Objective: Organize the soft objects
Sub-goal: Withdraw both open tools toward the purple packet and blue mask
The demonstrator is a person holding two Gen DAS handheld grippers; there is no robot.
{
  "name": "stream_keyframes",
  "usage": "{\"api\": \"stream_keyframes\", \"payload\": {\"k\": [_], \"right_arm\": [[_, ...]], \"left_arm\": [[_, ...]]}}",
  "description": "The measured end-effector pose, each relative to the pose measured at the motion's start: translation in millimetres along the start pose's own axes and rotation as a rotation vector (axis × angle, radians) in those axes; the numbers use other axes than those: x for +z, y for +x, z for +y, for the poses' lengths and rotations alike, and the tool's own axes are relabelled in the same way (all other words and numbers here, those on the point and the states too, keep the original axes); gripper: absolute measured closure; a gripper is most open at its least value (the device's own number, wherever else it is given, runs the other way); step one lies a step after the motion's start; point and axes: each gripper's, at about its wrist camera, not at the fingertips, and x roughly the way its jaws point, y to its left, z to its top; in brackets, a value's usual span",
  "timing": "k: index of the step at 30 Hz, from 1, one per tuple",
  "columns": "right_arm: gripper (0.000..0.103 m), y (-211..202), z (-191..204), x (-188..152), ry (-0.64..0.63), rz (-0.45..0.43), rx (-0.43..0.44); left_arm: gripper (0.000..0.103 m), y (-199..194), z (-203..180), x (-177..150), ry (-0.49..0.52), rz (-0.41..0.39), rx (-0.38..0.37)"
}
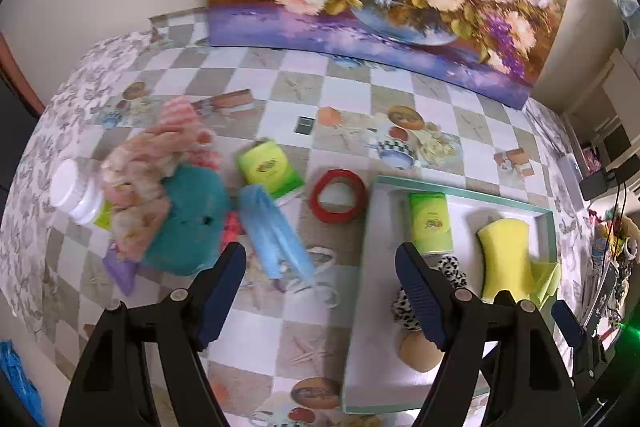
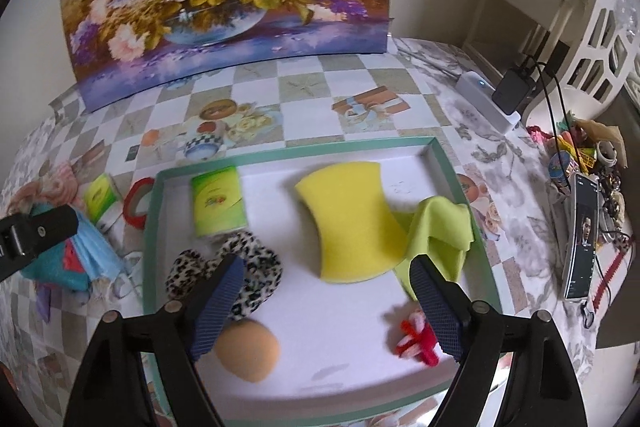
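Both grippers hang wide open and empty: the left gripper (image 1: 320, 279) over the blue face mask (image 1: 276, 239) outside the tray (image 2: 440, 163), the right gripper (image 2: 326, 285) above the yellow sponge (image 2: 352, 219) already inside. Judged next: pinch the mask's folded middle, avoiding its loose loops.

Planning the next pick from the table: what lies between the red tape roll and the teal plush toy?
In the left wrist view, a green tissue pack and a blue face mask lie between the red tape roll and the teal plush toy.
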Motion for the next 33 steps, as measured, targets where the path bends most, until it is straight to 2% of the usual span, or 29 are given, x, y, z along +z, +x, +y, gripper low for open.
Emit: {"api": "stream_keyframes", "payload": {"k": [16,21,23,26,33], "right_arm": [[0.016,-26.1,40.4,-24.5,-0.069,0.006,0.064],[0.016,-27.6,52.5,-25.7,-0.086,0.002,0.125],[0.016,-23.6,59.6,-26.6,-0.088,0.024,0.194],[0.016,-18.7,73.2,-27.7,-0.102,0.043,0.249],[0.016,-11.3,110.0,-29.8,-0.18,0.029,0.297]], "left_arm": [[0.025,-33.9,53.4,-21.9,-0.07,-0.055,-0.055],[0.025,-35.7,95.8,-25.7,-0.128,-0.06,0.009],[0.025,-33.3,119.5,-25.2,-0.184,-0.054,0.041],[0.025,-30.7,146.7,-26.5,-0.236,-0.047,0.073],[0.025,-8.9,202.1,-36.5,-0.35,0.012,0.106]]}}
